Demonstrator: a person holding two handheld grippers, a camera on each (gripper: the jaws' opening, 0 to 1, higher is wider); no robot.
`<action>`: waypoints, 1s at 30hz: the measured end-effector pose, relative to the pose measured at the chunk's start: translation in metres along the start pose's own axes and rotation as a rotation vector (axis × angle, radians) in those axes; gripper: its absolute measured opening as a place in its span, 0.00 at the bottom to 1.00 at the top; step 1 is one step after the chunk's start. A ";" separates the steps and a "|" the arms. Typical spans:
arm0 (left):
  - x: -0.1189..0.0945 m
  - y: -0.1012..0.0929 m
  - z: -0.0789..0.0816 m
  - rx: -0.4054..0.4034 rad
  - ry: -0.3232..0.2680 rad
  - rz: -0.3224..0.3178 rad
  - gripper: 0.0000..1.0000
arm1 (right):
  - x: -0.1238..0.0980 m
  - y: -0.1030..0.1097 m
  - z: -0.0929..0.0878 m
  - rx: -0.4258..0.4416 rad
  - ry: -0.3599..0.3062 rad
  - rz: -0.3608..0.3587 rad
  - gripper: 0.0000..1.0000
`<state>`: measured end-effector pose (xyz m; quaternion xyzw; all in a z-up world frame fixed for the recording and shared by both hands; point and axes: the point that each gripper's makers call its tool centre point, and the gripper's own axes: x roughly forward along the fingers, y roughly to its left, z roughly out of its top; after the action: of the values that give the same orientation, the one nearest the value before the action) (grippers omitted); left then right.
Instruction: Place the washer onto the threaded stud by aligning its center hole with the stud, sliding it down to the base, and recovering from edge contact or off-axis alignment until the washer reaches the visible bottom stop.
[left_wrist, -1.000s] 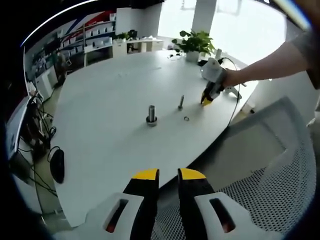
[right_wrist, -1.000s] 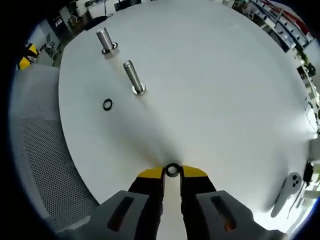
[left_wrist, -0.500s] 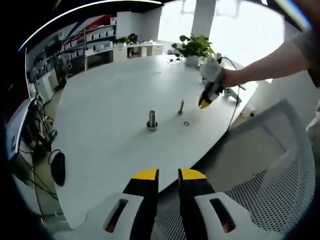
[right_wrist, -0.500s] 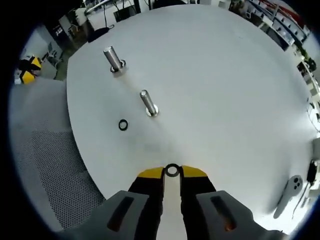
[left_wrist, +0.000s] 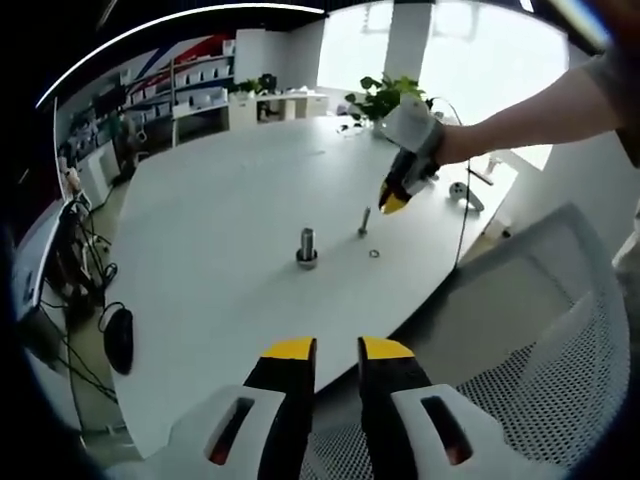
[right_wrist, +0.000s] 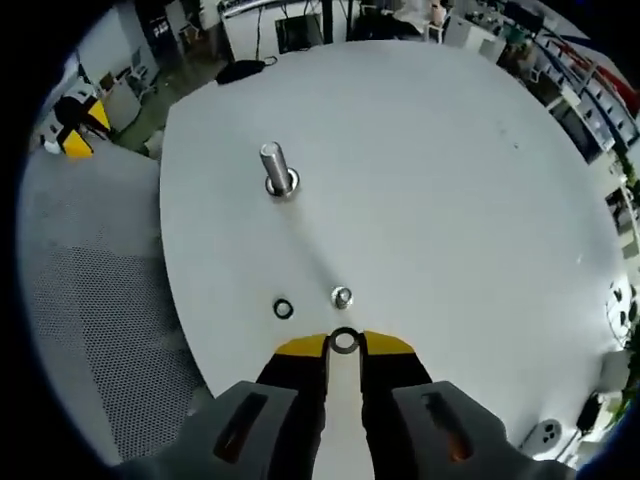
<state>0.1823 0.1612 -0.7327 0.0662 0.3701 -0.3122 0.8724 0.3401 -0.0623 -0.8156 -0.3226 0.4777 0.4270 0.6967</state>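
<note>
While my right hand-held gripper (right_wrist: 344, 343) hangs over the counter (right_wrist: 450, 180), its yellow-tipped jaws are pinched on a small metal washer (right_wrist: 344, 341), which sits on edge between the tips with its hole facing the camera. Just past the tips, in the right gripper view, the slim threaded stud (right_wrist: 341, 296) stands near the counter's curved near edge, seen almost end-on from above, so the washer lies close above it but not yet on it. A second dark washer (right_wrist: 283, 308) lies flat on the counter just beside the stud, toward the same edge. Farther in, a thicker stud (right_wrist: 277, 168) stands upright on its own round base, well apart from the slim one. Beyond the counter edge there is a grey mesh chair seat (right_wrist: 90, 330).

My left hand-held gripper (left_wrist: 336, 349) is held back off the counter, over the mesh chair; its jaws stand a narrow gap apart with nothing between them. From the left gripper view, the thick stud (left_wrist: 306, 247) and the slim stud (left_wrist: 364, 221) rise near the counter's near edge, with the loose washer (left_wrist: 373, 254) beside them. My right hand-held gripper (left_wrist: 394, 203) hovers just above the slim stud, my forearm (left_wrist: 525, 115) reaching in behind it. A potted plant (left_wrist: 385, 96) stands at the far edge.
</note>
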 end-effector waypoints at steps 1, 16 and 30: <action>0.000 0.000 0.000 0.000 0.000 0.000 0.14 | -0.002 0.000 0.003 -0.009 -0.006 -0.003 0.13; 0.000 0.002 0.002 0.002 -0.011 0.015 0.14 | 0.003 0.002 0.020 -0.114 0.010 -0.002 0.13; 0.001 0.002 0.000 0.004 0.002 0.013 0.14 | 0.011 -0.004 0.019 -0.115 0.018 -0.001 0.13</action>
<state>0.1840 0.1627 -0.7334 0.0707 0.3697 -0.3073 0.8740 0.3528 -0.0446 -0.8193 -0.3662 0.4583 0.4506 0.6729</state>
